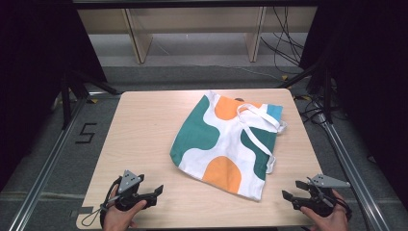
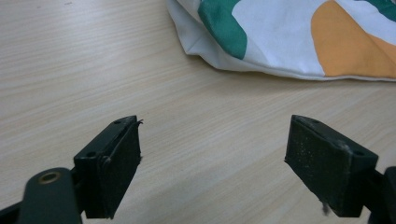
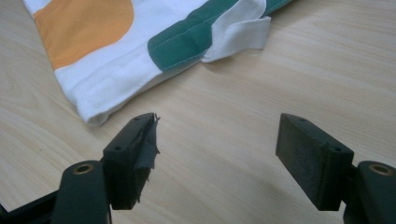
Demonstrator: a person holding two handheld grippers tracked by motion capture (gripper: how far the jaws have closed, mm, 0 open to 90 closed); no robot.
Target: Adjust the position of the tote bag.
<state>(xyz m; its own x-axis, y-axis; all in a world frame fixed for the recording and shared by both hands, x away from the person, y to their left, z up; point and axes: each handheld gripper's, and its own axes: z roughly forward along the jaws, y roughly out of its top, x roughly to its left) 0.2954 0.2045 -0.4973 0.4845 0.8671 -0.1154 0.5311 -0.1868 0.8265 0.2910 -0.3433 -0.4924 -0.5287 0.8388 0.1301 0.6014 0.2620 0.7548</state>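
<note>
A white tote bag (image 1: 226,144) with green, orange and blue patches lies flat in the middle of the wooden table (image 1: 144,134), its white straps (image 1: 260,118) toward the far right. My left gripper (image 1: 155,195) rests open near the front left edge, a short way from the bag's near left corner (image 2: 196,42). My right gripper (image 1: 293,190) is open at the front right, just right of the bag's near right corner (image 3: 93,112). A loose strap end (image 3: 238,37) lies beyond it. Both pairs of jaws are empty over bare wood.
The table's left half is bare wood. Metal frame rails (image 1: 48,159) run along both sides of the table. Wooden shelving (image 1: 192,29) and loose cables (image 1: 288,43) lie on the floor beyond the far edge.
</note>
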